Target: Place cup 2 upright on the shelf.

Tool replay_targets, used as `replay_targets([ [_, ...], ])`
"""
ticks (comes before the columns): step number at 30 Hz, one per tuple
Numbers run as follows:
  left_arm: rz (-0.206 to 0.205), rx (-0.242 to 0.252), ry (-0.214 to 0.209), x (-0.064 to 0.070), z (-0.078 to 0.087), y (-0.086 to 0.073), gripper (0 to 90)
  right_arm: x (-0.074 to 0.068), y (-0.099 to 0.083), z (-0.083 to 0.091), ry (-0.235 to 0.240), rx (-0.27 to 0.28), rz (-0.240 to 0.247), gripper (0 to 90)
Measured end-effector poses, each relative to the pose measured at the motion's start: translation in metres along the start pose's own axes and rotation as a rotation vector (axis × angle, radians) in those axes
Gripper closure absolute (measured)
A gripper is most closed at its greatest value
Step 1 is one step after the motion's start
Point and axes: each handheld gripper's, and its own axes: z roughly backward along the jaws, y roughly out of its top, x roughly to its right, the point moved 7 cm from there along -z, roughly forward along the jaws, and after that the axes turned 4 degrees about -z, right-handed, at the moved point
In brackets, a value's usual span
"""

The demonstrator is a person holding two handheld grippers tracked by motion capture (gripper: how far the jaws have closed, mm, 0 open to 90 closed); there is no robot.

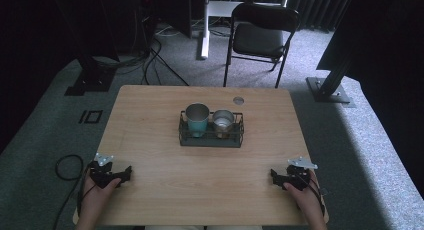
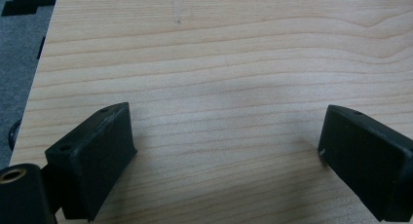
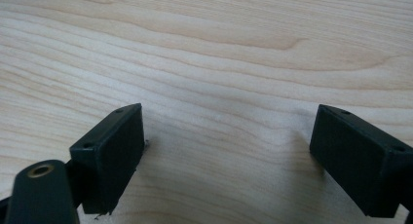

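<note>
High view: teal cup (image 1: 197, 119) upright in basket (image 1: 211, 139)

Dim, grainy high view with dark surroundings; brighter gripper views, perhaps slightly soft near the jaws.

High view overhead, forward-down; gripper views close on table (image 1: 150, 140).

The table (image 1: 150, 140) under both tongs is pale wood with a smooth, matt grain. Ahead of them a dark wire basket (image 1: 211, 138) holds a teal tumbler (image 1: 197, 121) with a dull metal rim and a shiny steel cup (image 1: 223, 121). The left gripper (image 2: 226, 136) and right gripper (image 3: 228, 134) have matt black plastic jaws.
</note>
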Motion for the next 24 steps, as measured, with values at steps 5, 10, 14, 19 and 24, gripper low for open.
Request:
replay_targets([
  [5, 0.0, 0.0, 0.0, 0.0, 0.0, 0.0, 6.7, -0.0005, -0.0019, 0.0019, 0.007, -0.001, 0.005, 12.2],
  [10, 0.0, 0.0, 0.0, 0.0, 0.0, 0.0, 6.7, -0.0004, -0.0023, 0.0023, 0.011, -0.001, 0.01, 12.2],
  [14, 0.0, 0.0, 0.0, 0.0, 0.0, 0.0, 6.7, -0.0004, -0.0024, 0.0022, 0.011, -0.001, 0.009, 12.1],
  [19, 0.0, 0.0, 0.0, 0.0, 0.0, 0.0, 6.7, -0.0005, -0.0024, 0.0022, 0.011, -0.002, 0.009, 12.0],
  [24, 0.0, 0.0, 0.0, 0.0, 0.0, 0.0, 6.7, -0.0005, -0.0023, 0.0022, 0.011, -0.002, 0.009, 12.0],
])
